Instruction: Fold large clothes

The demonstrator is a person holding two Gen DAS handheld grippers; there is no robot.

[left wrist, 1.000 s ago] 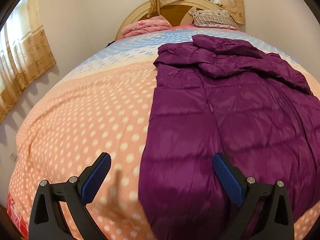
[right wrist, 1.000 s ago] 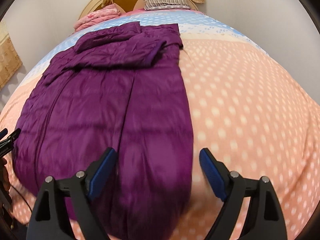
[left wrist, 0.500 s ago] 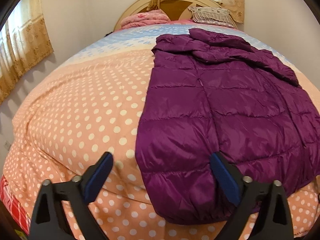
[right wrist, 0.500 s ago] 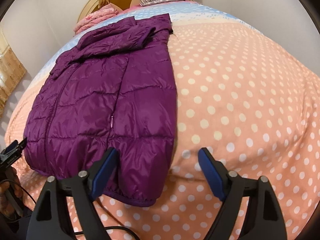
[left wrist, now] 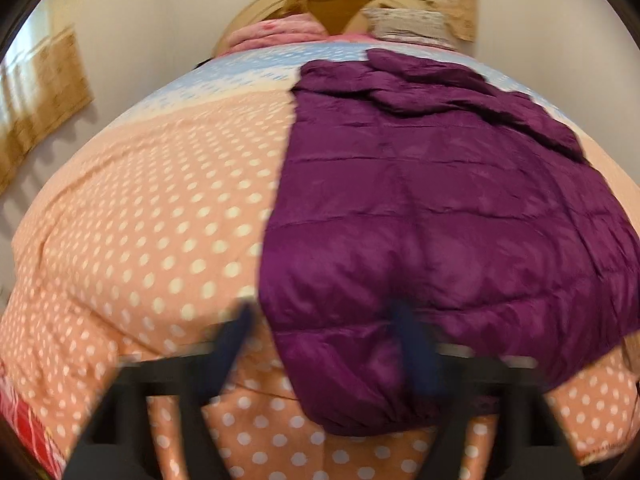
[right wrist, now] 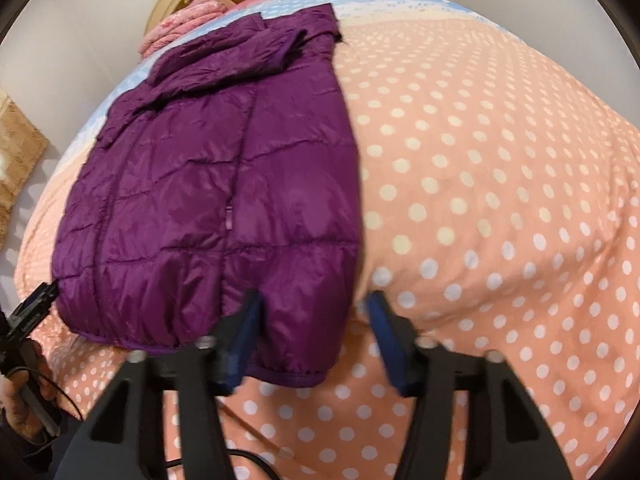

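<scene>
A purple quilted jacket (left wrist: pixel 420 216) lies flat on the bed, hem toward me and folded sleeves at its far end. My left gripper (left wrist: pixel 322 340) straddles the hem's left corner. Its jaws are closing, one blurred finger on the bedcover beside the edge and the other over the jacket, with no pad seen pressing. In the right wrist view the jacket (right wrist: pixel 224 184) has its right hem corner between the closing jaws of my right gripper (right wrist: pixel 314 320). A small gap shows at the right pad. My left gripper (right wrist: pixel 32 312) shows at that view's left edge.
The bedcover (right wrist: pixel 500 200) is peach with white dots and turns blue near the headboard (left wrist: pixel 332 0). A pink pillow (left wrist: pixel 276 32) and a patterned pillow (left wrist: pixel 404 26) lie at the head. Curtains (left wrist: pixel 40 92) hang on the left wall. A hand (right wrist: pixel 24 412) holds a cable.
Both grippers have come down and forward onto the jacket's hem corners. The jaws of both have narrowed from wide open to a much smaller gap around the fabric.
</scene>
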